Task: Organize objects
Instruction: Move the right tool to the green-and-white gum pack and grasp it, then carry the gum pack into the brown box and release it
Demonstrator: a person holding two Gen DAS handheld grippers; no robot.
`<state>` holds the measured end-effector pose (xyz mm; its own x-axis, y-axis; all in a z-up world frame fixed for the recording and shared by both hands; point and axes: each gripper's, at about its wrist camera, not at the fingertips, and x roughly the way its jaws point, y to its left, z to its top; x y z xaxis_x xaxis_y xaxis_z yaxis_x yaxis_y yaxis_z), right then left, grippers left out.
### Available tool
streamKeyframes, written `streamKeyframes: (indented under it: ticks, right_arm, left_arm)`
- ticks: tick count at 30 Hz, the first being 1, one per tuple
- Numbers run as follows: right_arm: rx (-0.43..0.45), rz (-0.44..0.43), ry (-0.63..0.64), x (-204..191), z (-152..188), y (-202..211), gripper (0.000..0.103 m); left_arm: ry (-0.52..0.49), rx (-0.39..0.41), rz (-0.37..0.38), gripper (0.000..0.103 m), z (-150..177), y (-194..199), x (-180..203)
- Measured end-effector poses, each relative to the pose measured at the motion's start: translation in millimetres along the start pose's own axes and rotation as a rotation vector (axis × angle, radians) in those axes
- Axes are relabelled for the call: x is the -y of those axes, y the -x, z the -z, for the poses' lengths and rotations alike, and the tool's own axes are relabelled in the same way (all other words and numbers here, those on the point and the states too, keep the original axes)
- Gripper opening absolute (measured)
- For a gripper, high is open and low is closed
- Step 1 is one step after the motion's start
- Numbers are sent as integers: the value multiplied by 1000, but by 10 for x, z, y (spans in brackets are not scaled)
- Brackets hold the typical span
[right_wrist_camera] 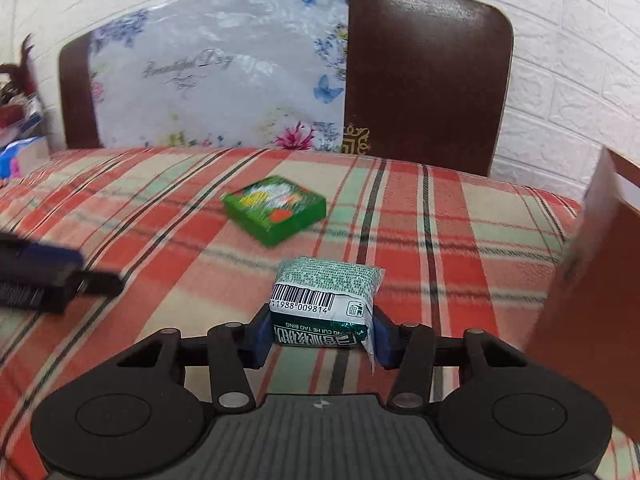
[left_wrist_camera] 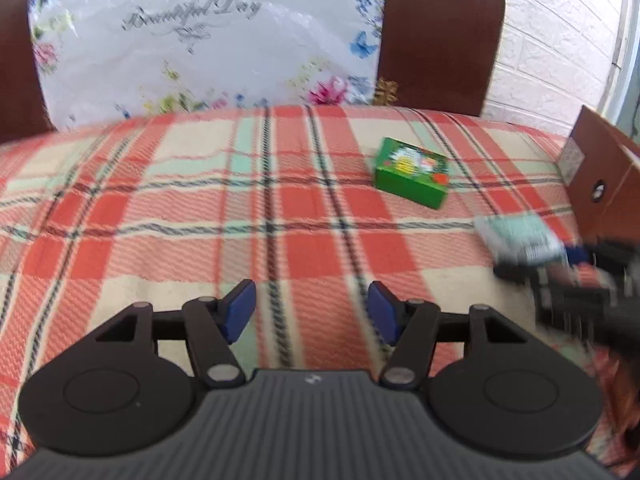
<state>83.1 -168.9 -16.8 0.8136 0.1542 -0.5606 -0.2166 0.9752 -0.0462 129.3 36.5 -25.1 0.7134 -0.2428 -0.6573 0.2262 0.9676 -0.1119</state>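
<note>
The right hand-held gripper pinched a green-and-white packet between its blue pads, holding it just above the plaid blanket, with a cardboard box close on its right. The left hand-held gripper was spread and held nothing, hovering over bare blanket. A green box lay on the blanket beyond both, untouched. By my judgement the job was partway through: one item was in hand and likely headed for the cardboard box, while the green box was yet to be collected; whether anything already sat inside the cardboard box could not be told, since neither view looked into it. The right wrist view showed the grip clearly, barcode and printing legible, plus clutter at the far left edge of the bed. The left wrist view showed that packet only as a blur at its right edge, but gave a label and a round hole on the cardboard box wall, which the right view showed only as a blur.
</note>
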Motion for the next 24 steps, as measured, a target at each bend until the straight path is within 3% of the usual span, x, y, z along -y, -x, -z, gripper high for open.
streamKeyframes:
  ticks: [4, 5, 7, 9, 12, 14, 15, 16, 18, 21, 24]
  right_arm:
    - [-2, -6, -12, -9, 311, 449, 51]
    - [-1, -6, -24, -3, 375, 540, 52]
    - [-2, 2, -62, 31, 485, 690, 67]
    - [1, 5, -93, 77, 551, 772, 69]
    - [1, 8, -115, 115, 564, 781, 71]
    - [2, 13, -107, 101, 562, 762, 71]
    - [3, 13, -101, 90, 560, 749, 61]
    - [9, 4, -96, 83, 559, 746, 48]
    - [28, 9, -103, 93, 556, 758, 45]
    - [109, 23, -157, 205, 531, 879, 45]
    - [248, 131, -141, 298, 420, 1057, 45]
  left_arm:
    - [85, -110, 255, 60, -113, 81, 186]
    - [84, -127, 298, 60, -124, 103, 296]
    - [78, -172, 360, 60, -117, 109, 534]
    - [76, -236, 413, 61, -75, 63, 740]
    - [63, -306, 407, 62, 17, -38, 985]
    - [58, -308, 390, 61, 75, -53, 1083]
    - [47, -303, 379, 56, 90, -43, 1134]
    - [51, -308, 396, 38, 94, -42, 1163]
    - [83, -327, 415, 34, 18, -32, 1175]
    - [3, -278, 414, 33, -171, 139, 1394]
    - [-112, -192, 441, 34, -400, 350, 1735]
